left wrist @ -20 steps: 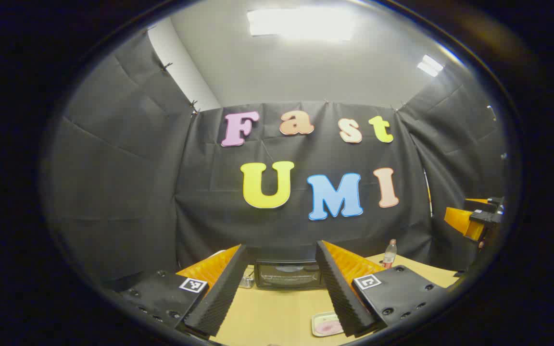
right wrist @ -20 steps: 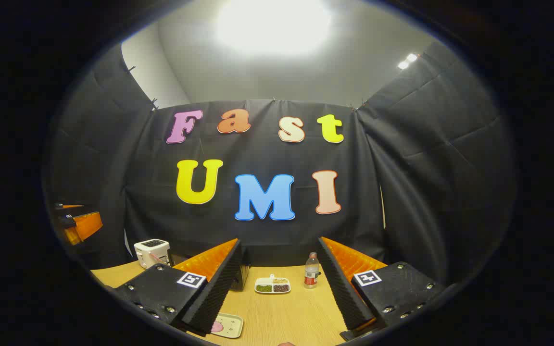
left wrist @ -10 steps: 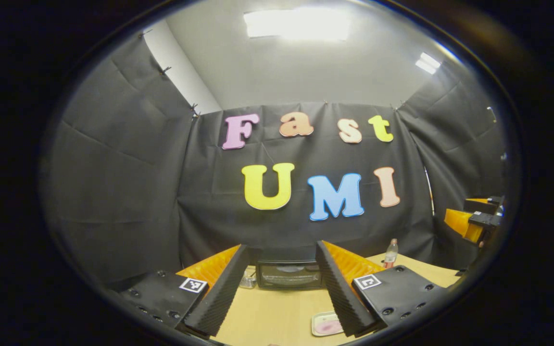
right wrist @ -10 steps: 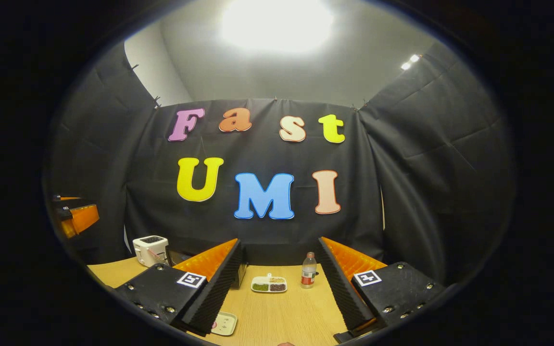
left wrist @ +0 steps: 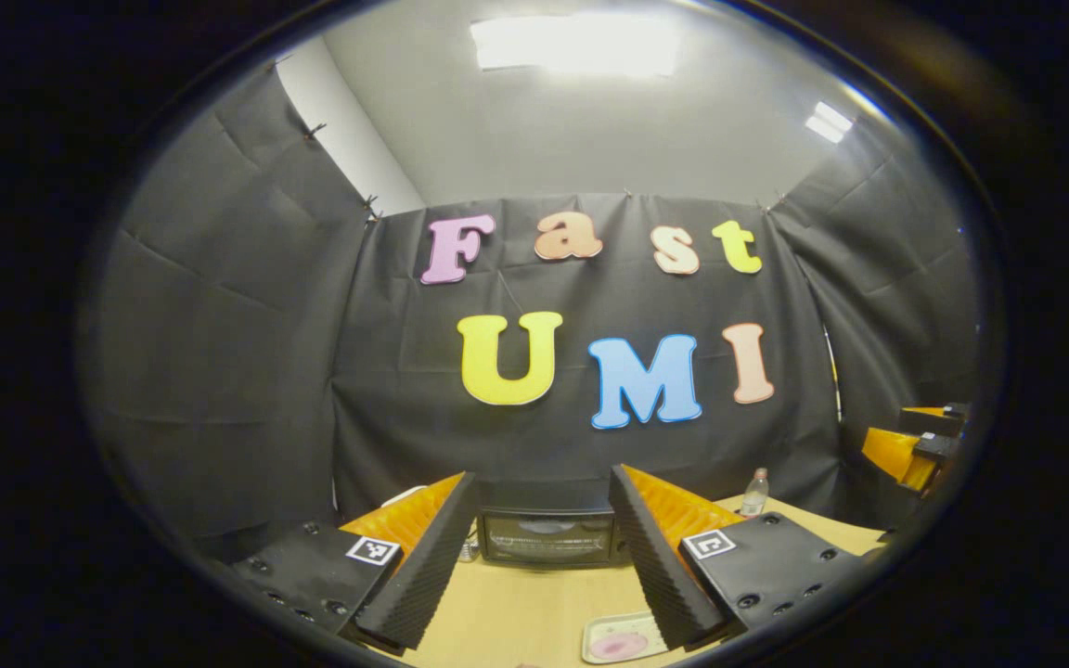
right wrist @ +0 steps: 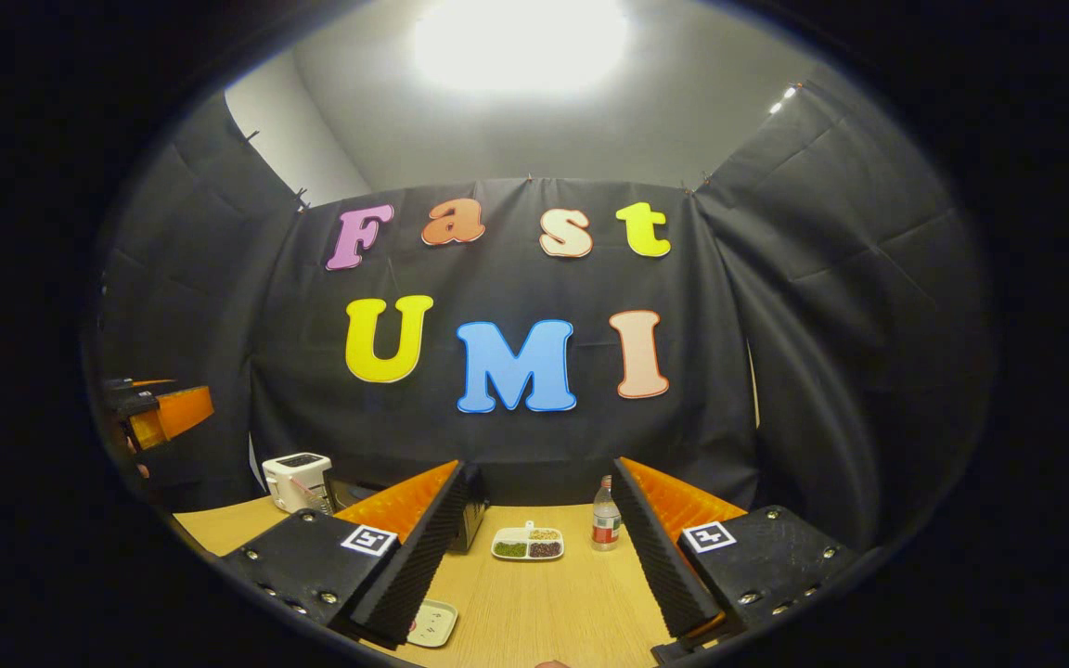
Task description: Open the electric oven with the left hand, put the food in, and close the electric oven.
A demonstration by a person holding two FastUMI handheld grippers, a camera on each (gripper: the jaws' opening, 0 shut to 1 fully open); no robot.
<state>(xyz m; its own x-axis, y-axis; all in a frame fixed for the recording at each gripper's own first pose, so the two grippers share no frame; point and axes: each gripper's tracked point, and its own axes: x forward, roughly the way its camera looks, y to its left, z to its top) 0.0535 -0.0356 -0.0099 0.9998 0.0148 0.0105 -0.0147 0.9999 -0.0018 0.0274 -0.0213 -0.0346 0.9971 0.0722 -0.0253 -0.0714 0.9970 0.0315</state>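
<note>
- The oven (left wrist: 548, 536) sits straight ahead between your left gripper's (left wrist: 544, 557) spread fingers, at the far side of the table (left wrist: 516, 612), door shut, well apart from them.
- Your right gripper (right wrist: 534, 557) is spread too, holding nothing.
- The food plate (left wrist: 623, 638) lies near, just beside your left gripper's right finger.
- You are at the opening step: I judge you next lower the left gripper onto the door's top edge.

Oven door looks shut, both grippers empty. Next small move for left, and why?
Probably advance the left gripper straight toward the oven, aiming at the top of its door. The door looks closed, the oven sits framed between the open fingers across bare table, and the food plate is untouched. The handle itself is too small to make out.
</note>
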